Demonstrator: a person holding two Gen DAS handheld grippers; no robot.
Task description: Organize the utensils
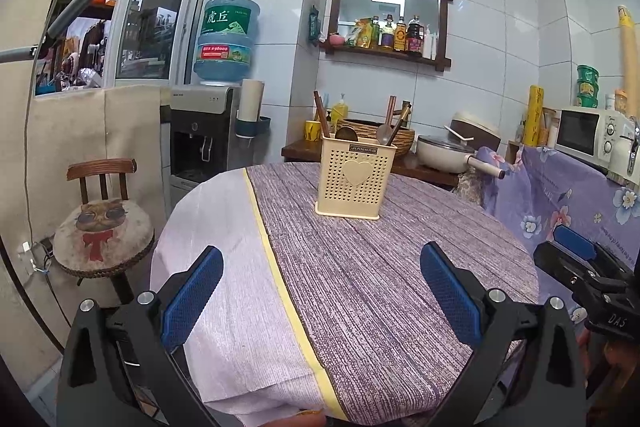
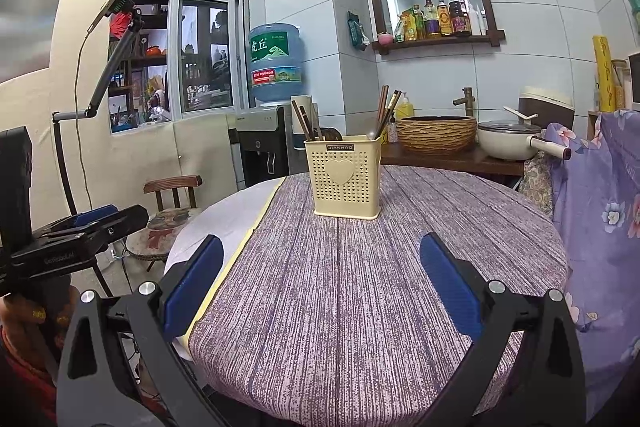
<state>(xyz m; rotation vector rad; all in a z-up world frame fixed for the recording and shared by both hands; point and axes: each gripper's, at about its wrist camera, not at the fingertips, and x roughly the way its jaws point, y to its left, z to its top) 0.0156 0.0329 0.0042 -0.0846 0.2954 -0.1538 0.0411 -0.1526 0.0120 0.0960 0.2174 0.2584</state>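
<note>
Bare tablecloth (image 2: 360, 287) lies ahead; only the utensil holder (image 2: 343, 177) stands there.

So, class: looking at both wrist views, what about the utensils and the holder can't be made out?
- Lower parts of the utensils: hidden inside the holder in both views.
- Exact utensil count: too small and overlapping.
- Holder's back side: faces away.
- Table near edge: cut off by the grippers and frame bottom.

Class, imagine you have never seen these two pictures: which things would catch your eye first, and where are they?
The cream utensil holder with a heart on its front stands alone on the round table, with chopsticks and spoons sticking out of it. Near the camera, the open left gripper and right gripper frame it with blue pads.
</note>
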